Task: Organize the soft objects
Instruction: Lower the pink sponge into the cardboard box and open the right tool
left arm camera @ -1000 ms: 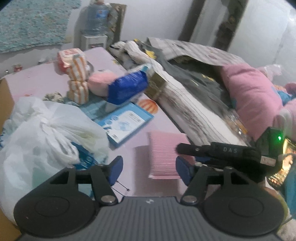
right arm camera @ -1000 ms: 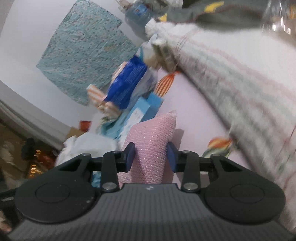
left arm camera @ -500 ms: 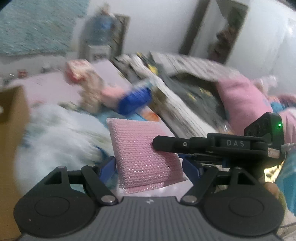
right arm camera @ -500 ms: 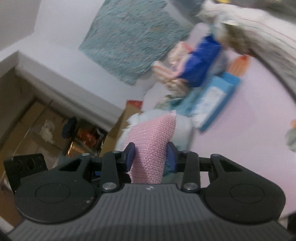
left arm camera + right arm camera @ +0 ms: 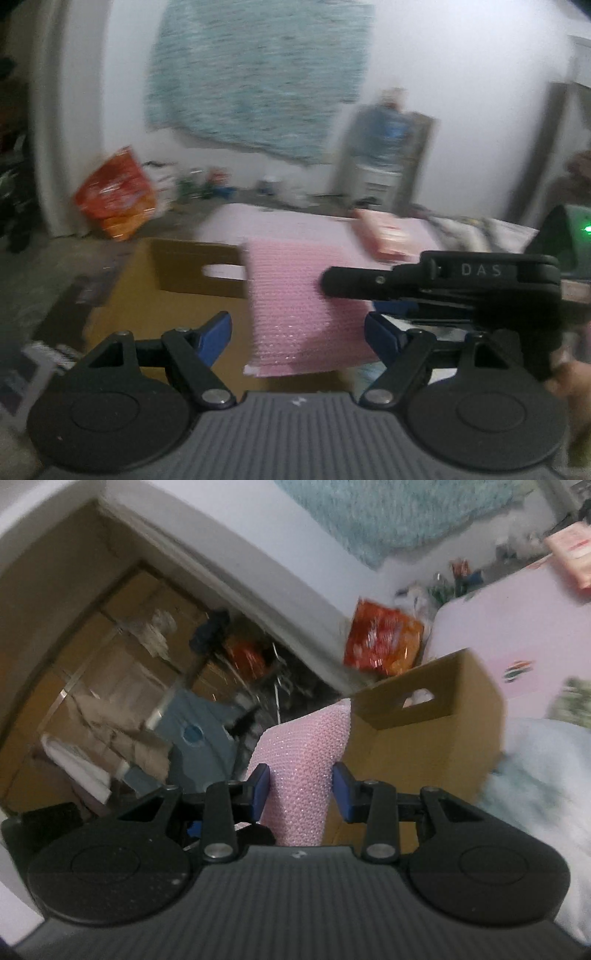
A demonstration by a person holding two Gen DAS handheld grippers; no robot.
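Pinching the pink knit pad (image 5: pixel 301 771) near its lower edge, right hand-held gripper (image 5: pixel 301 792) dents it: light, floppy. Cardboard box (image 5: pixel 436 720) just beyond. Left hand-held gripper (image 5: pixel 297 334) spread, empty.

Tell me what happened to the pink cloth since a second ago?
The right gripper lifted the pink cloth off the pale purple bed and swung it over to the cardboard box. The left gripper moved along beside it. Unchanged: the right gripper is clamped on the cloth, and the left gripper is open and holds nothing.
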